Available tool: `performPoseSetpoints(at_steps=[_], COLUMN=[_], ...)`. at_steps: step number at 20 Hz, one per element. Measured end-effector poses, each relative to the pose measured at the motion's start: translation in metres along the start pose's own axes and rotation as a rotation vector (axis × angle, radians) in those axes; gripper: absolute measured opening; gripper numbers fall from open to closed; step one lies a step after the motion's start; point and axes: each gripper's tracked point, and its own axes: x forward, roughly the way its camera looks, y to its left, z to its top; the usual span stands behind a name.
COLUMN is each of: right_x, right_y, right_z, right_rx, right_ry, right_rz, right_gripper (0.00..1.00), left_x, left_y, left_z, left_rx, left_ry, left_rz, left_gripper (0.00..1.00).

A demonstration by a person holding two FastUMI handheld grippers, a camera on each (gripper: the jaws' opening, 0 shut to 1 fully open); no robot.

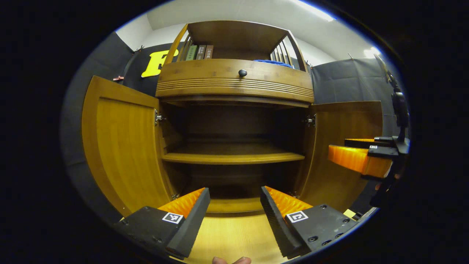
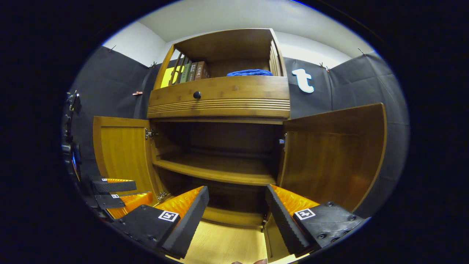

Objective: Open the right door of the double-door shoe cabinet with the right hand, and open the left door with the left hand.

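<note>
1. Straight ahead, shoe cabinet (image 1: 234, 154): left door (image 1: 124, 146) and right door (image 2: 333, 154) both swung wide.
2. Left gripper (image 1: 234, 212) before the opening, fingers spread, grasping nothing.
3. Right gripper (image 2: 236, 212) likewise spread, free of both doors.

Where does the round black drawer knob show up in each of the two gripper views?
Left gripper view: black knob sits upper centre, on the drawer front above the open cabinet.
Right gripper view: knob sits upper left of centre, on the same drawer front.
Shared landmark: blue cloth on the top shelf.
</note>
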Motion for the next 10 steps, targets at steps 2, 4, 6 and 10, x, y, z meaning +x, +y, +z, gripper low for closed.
performPoseSetpoints(at_steps=[2,4,6,10], right_x=[0.003,0.004,0.005,0.004], right_y=[0.009,0.016,0.02,0.023], right_z=[0.003,0.003,0.005,0.006], right_rx=[-0.003,-0.008,-0.014,-0.004], right_ry=[-0.021,-0.027,-0.039,-0.039], right_rz=[0.012,0.022,0.024,0.018], right_gripper=[0.94,0.96,0.98,0.96], left_x=[-0.004,-0.007,-0.008,-0.01], left_y=[0.004,0.009,0.013,0.022], left_z=[0.001,0.003,0.004,0.008], left_rx=[0.018,0.025,0.021,0.031], left_ry=[-0.01,-0.019,-0.022,-0.032], left_rz=[0.013,0.022,0.022,0.025], left_gripper=[0.87,0.87,0.87,0.87])
